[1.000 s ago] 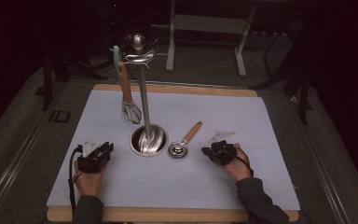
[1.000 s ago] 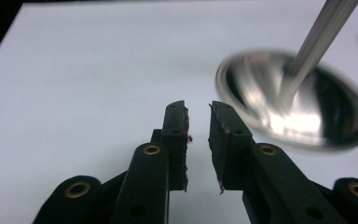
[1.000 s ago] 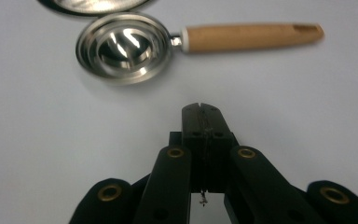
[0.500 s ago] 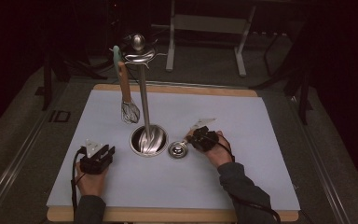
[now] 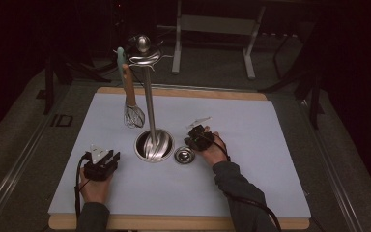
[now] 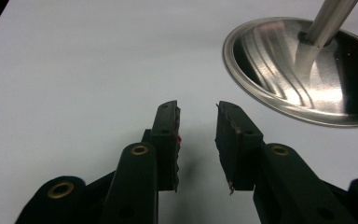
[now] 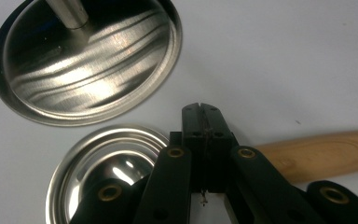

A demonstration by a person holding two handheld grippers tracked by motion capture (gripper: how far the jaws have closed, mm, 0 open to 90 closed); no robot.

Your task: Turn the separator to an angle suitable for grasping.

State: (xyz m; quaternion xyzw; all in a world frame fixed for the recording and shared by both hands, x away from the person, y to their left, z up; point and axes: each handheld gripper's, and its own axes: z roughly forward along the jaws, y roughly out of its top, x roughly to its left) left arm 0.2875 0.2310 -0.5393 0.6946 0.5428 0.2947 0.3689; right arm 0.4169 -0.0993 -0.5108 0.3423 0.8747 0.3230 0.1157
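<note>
Our right gripper [image 7: 203,109], jaws pressed together and empty, hovers over the wooden-handled strainer [image 7: 107,175] lying just beside the stand's round base [image 7: 88,60]. Our left gripper [image 6: 196,112], jaws apart, holds nothing.

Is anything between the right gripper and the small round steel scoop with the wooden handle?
Nothing visible. The right gripper sits directly over the scoop, where its wooden handle meets the bowl. Its jaws are shut, so they cannot yet take the handle. The steel stand's round base lies close beside the bowl, not between.
</note>
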